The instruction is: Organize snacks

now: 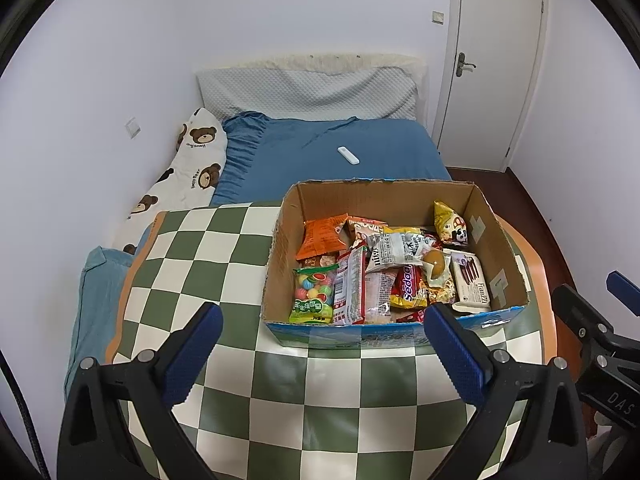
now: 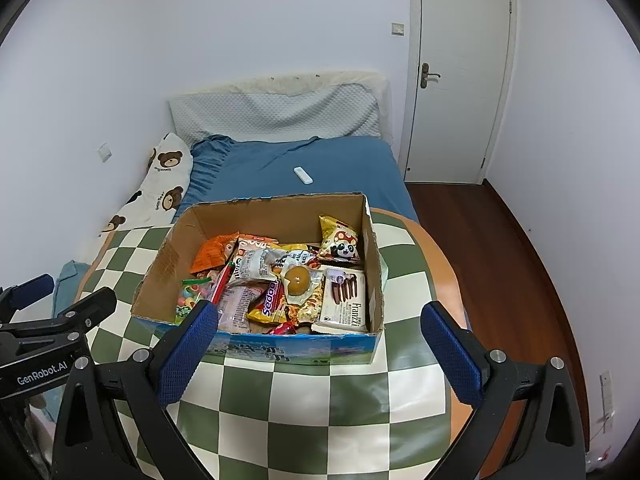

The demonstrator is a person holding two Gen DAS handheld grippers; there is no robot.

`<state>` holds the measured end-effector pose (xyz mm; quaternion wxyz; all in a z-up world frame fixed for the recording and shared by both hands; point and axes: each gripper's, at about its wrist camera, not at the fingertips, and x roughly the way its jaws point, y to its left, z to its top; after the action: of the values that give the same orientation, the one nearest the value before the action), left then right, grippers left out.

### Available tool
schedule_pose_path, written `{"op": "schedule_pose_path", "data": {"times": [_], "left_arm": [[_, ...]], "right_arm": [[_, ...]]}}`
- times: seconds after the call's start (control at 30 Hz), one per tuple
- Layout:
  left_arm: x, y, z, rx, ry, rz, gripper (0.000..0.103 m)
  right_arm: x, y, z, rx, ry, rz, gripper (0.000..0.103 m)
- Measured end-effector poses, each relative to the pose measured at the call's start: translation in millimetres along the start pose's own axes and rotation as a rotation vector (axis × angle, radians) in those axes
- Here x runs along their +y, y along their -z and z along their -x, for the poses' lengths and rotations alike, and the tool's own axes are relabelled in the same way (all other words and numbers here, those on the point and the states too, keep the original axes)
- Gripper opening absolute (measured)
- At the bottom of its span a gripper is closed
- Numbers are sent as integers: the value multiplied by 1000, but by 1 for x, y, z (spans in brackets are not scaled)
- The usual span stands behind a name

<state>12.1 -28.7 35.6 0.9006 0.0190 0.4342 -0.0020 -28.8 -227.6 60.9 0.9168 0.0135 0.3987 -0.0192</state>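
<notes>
The left gripper [image 1: 322, 344] is spread wide with nothing between its blue pads, held low in the frame above the checked tablecloth [image 1: 208, 248]. The right gripper [image 2: 318, 344] is likewise released and empty, just short of the near wall of the cardboard box [image 2: 276, 204].

The snacks [image 2: 280, 280] all lie inside that box, at the centre of both views, piled loosely and overlapping: an orange bag [image 1: 322, 234] at the upper left of the heap, a candy bag [image 1: 314, 292] at the lower left, a white biscuit box [image 1: 472, 280] along the right wall, and a panda packet [image 1: 450, 224] standing in the far right corner.

This fits snacks gathered in at the end as well as a heap waiting to be sorted out, so the step in hand is unsettled. Any grasp here would go best on a top-lying packet, taken by a flat edge from above and clear of the box walls, since the wrappers look slippery and crushable.

The lower layers are hidden, most labels are too small to read, and the near corner of the table is cut off behind the fingers.
</notes>
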Motion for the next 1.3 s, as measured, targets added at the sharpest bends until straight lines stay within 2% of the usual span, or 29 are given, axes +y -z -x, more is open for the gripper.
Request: {"op": "schedule_pose_path", "data": {"times": [1.3], "left_arm": [[9,4,16,-5,-10,30,103]], "right_arm": [[9,3,8,-7,-23,14,103]]}}
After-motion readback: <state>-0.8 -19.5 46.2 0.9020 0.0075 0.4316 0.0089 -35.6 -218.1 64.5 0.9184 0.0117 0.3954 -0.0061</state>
